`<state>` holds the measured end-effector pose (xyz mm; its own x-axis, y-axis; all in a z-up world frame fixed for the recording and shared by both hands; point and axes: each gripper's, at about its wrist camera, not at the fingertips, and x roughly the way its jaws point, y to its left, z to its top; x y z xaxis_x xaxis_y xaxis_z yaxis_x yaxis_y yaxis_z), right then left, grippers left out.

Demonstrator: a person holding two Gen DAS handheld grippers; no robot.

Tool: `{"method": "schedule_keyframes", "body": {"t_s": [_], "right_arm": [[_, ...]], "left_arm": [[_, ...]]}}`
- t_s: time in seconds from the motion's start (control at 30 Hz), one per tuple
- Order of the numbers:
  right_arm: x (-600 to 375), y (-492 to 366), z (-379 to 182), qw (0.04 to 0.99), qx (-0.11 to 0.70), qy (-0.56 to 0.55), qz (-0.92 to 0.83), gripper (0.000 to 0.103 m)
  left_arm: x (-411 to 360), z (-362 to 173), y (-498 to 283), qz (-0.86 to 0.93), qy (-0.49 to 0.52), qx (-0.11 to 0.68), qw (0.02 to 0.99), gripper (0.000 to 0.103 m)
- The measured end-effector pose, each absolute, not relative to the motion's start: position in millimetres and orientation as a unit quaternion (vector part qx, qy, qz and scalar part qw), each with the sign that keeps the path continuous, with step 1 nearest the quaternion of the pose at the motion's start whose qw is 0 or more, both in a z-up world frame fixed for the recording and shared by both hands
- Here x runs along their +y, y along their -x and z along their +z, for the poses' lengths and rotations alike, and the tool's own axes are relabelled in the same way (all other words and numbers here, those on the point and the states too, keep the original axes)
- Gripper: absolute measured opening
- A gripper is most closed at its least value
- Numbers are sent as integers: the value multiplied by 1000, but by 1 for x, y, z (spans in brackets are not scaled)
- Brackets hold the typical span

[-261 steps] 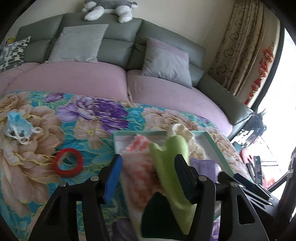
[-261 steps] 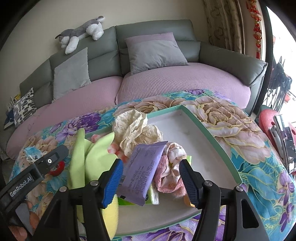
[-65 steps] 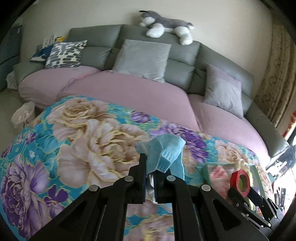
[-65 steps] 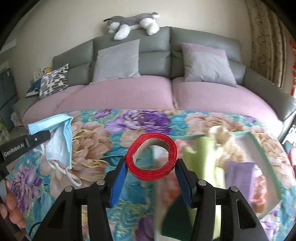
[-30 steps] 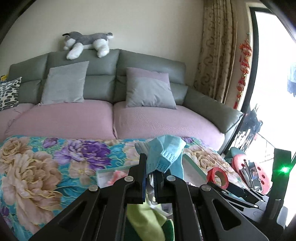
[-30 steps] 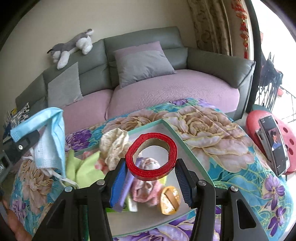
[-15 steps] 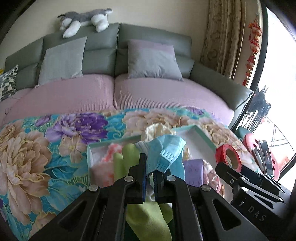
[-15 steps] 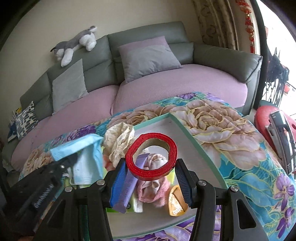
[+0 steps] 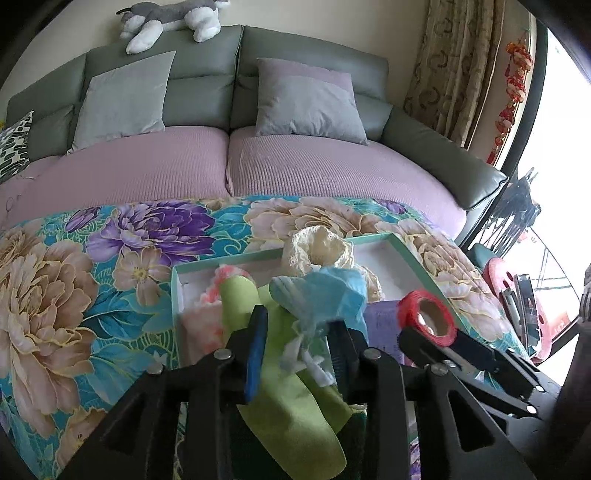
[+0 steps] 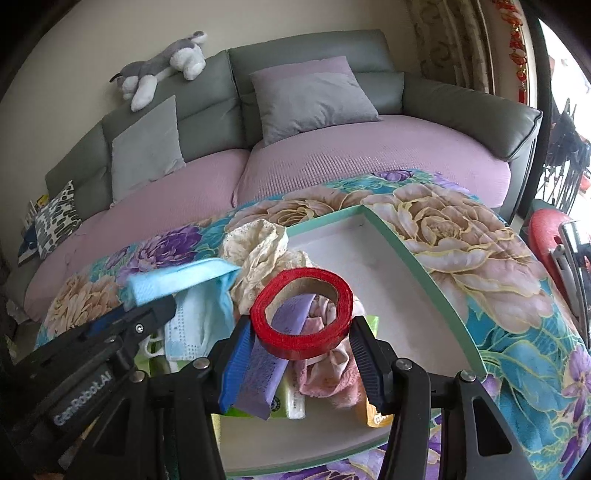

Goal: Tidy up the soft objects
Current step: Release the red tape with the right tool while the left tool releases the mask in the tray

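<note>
You have two tongs in view: the left tongs point(image 9: 295, 347) and the right tongs point(image 10: 301, 363). One blue face mask point(image 9: 325, 295), one red tape roll point(image 10: 301, 319). One green-rimmed tray point(image 10: 436, 280) holds one cream lace cloth point(image 10: 258, 245), one lime-green cloth point(image 9: 291, 398), one purple packet point(image 10: 269, 365), one pink cloth point(image 10: 325, 373) and one orange item point(image 10: 373, 415). Behind: one sofa point(image 9: 317, 66), three cushions, one plush dog point(image 9: 170, 14).

left gripper point(image 9: 295, 339) fingers just parted, right gripper point(image 10: 301, 356) clamped
</note>
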<state>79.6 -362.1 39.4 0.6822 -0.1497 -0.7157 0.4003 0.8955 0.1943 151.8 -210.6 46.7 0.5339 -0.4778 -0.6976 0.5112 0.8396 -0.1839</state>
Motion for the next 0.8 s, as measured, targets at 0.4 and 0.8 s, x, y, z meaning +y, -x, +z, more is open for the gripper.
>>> {"method": "schedule_keyframes", "body": {"t_s": [0.4,0.8], "right_arm": [[-360,-82,37,899,375,-168,-149,56],[-351,-83,40,898,387,-145,-153,58]], "left_arm": [[-198,66,-145,-281,-23,382,880,40],[-166,60,-160,-196,-38,392,898,54]]}}
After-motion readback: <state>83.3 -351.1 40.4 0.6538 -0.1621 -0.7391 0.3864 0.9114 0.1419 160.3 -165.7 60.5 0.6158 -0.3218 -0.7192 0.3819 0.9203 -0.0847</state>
